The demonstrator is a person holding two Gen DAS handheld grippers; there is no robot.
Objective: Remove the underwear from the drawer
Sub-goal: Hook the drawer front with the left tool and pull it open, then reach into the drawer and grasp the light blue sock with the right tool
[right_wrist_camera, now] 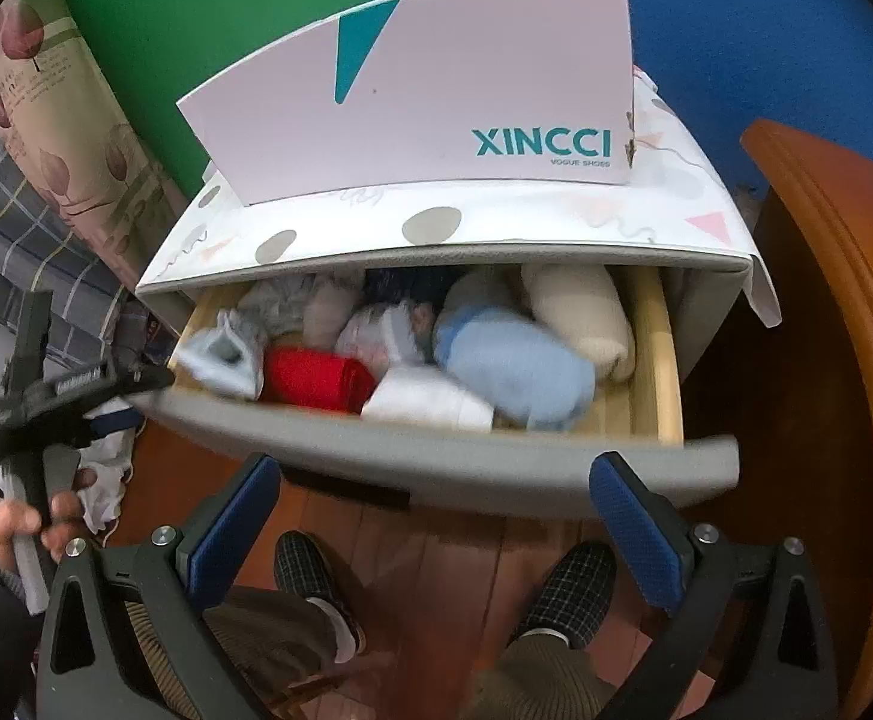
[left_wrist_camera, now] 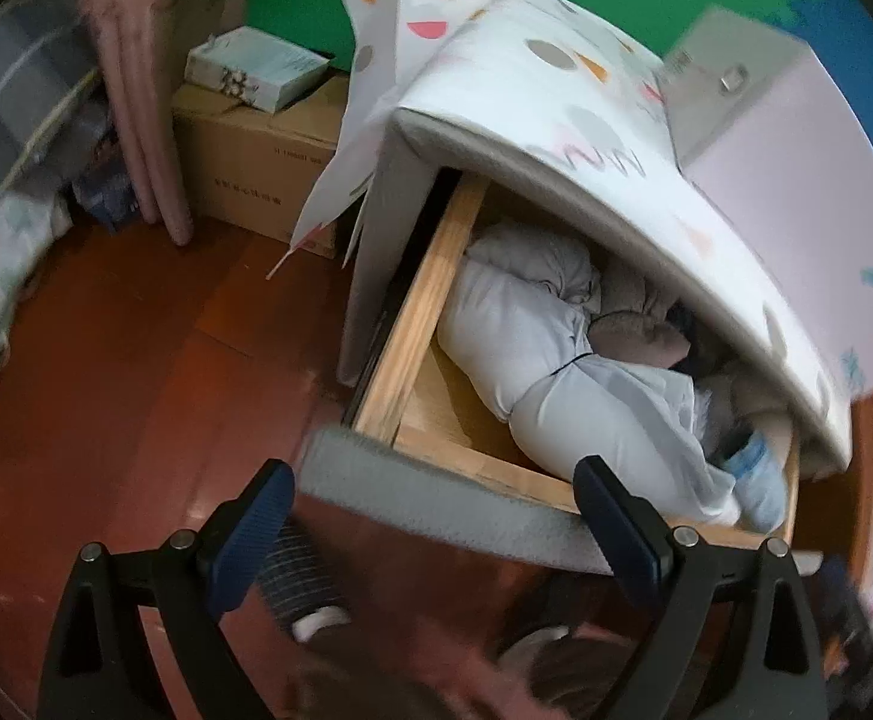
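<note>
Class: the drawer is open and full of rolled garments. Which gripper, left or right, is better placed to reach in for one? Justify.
Right. The right gripper is open, centred before the drawer, facing the rolled garments. The left gripper is open too, but off at the drawer's corner.

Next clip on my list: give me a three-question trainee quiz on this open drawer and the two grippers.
1. True or false: the drawer is pulled open, with rolled garments inside.
2. Multiple choice: in the right wrist view, the red roll lies
A) at the drawer's far right end
B) near the grey front panel, left of the white roll
C) on the floor
3. Fill in: the right gripper is ____ and holds nothing.

Key
1. True.
2. B; the light blue roll lies further right.
3. Open. The left gripper is open too, nothing between its fingers.
</note>
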